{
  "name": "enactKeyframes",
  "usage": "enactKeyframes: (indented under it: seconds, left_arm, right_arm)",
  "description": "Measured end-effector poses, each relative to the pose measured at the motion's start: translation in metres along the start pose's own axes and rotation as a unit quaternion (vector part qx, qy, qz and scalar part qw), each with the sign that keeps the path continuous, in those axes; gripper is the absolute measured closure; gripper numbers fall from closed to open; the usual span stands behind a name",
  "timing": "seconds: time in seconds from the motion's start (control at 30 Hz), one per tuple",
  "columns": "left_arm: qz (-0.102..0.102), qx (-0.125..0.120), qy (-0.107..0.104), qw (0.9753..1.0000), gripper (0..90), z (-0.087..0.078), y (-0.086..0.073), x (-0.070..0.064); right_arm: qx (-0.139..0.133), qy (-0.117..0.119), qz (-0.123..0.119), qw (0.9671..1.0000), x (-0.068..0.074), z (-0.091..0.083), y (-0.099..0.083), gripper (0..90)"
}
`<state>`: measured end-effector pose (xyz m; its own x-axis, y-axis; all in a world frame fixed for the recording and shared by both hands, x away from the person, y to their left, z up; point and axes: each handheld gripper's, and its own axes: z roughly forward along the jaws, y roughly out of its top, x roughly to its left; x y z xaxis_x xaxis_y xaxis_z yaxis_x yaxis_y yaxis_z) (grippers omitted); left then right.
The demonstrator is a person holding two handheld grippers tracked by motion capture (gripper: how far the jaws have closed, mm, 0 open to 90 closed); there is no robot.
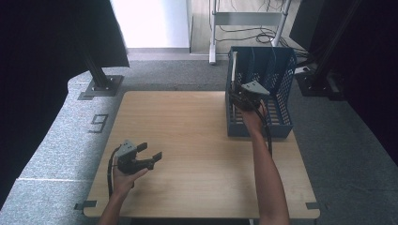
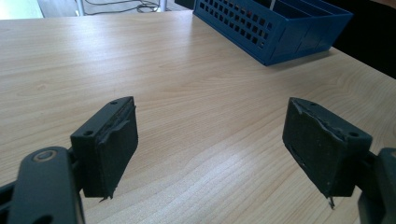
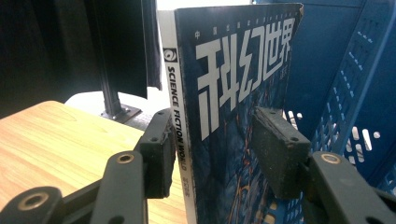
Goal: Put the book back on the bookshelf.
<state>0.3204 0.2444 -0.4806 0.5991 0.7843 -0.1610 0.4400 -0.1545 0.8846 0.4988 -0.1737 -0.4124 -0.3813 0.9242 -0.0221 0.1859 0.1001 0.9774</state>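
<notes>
A blue magazine (image 3: 233, 70) with a white spine reading "Science Fiction World" stands upright in the left slot of a blue perforated file rack (image 1: 281, 93). Its top edge shows as a pale strip in the high view (image 1: 234, 65). My right gripper (image 3: 212, 149) is open around the magazine's lower part. Its left pad sits against the spine side and its right pad stands off the cover. In the high view my right gripper (image 1: 246, 96) reaches into the rack's left side. My left gripper (image 1: 150, 157) hovers open and empty over the table's front left (image 2: 210, 149).
The wooden table (image 1: 187, 140) has bare surface between the two hands. The blue rack (image 2: 280, 32) stands at its far right corner. A black metal post (image 1: 98, 75) and dark curtain stand beyond the table's far left, and cables lie on the floor behind.
</notes>
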Motion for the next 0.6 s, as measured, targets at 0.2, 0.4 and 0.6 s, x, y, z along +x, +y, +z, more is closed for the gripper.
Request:
enactKeyframes:
  seconds: [0.2,0.4,0.6]
  left_arm:
    - [0.002,0.001,0.000,1.0000,17.9,0.000,0.000,-0.001]
    - [0.002,0.003,0.002,1.0000,17.9,0.001,0.000,-0.002]
    - [0.003,0.008,0.004,1.0000,17.9,0.003,-0.002,-0.001]
  right_arm:
    - [-0.006,0.004,0.003,1.0000,0.003,-0.009,-0.002,46.6]
    - [-0.010,0.016,0.011,0.9998,0.005,-0.021,-0.008,45.7]
    - [-0.011,0.030,0.016,0.9994,0.008,-0.033,-0.016,45.3]
